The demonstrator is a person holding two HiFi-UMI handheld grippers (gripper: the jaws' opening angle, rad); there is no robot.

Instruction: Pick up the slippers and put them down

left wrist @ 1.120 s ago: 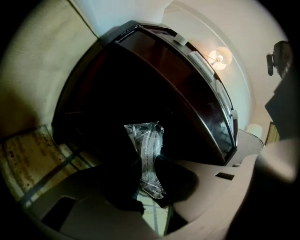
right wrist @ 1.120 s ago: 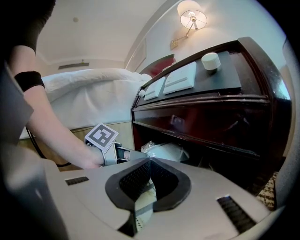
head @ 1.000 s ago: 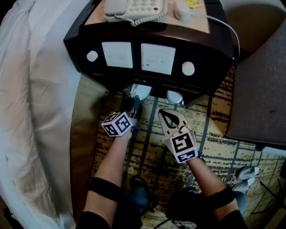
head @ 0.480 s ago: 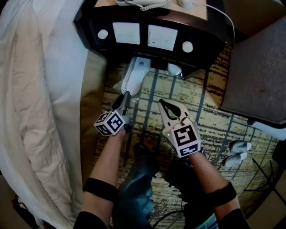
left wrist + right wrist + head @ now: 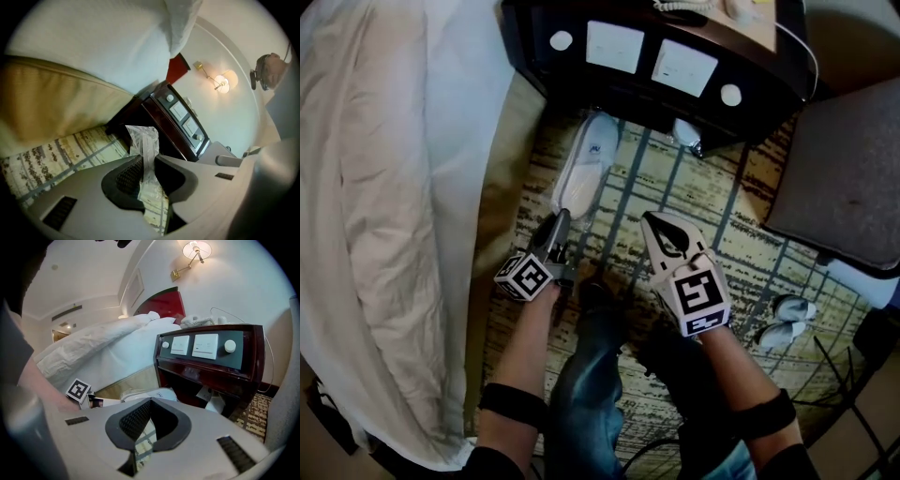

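Note:
A white slipper in clear plastic wrap (image 5: 584,167) lies on the patterned carpet in front of the nightstand. My left gripper (image 5: 556,228) is shut on the near end of its wrap; in the left gripper view the crinkled plastic (image 5: 146,143) stands pinched between the jaws of that gripper (image 5: 149,158). My right gripper (image 5: 667,234) hovers to the right of the slipper, shut and empty. Its own view shows the jaws of the right gripper (image 5: 149,403) closed, with the wrapped slipper (image 5: 146,393) just beyond. A second wrapped slipper (image 5: 686,134) lies half under the nightstand.
The dark nightstand (image 5: 649,89) with switch panels stands at the top, the white bed (image 5: 394,187) runs along the left, and a grey chair (image 5: 853,178) is at the right. Another white pair of slippers (image 5: 783,321) lies on the carpet at the lower right. The person's legs are below the grippers.
The left gripper has drawn the wrapped slipper out from under the nightstand onto the open carpet. Both grippers have pulled back from the nightstand; the right stays shut and empty.

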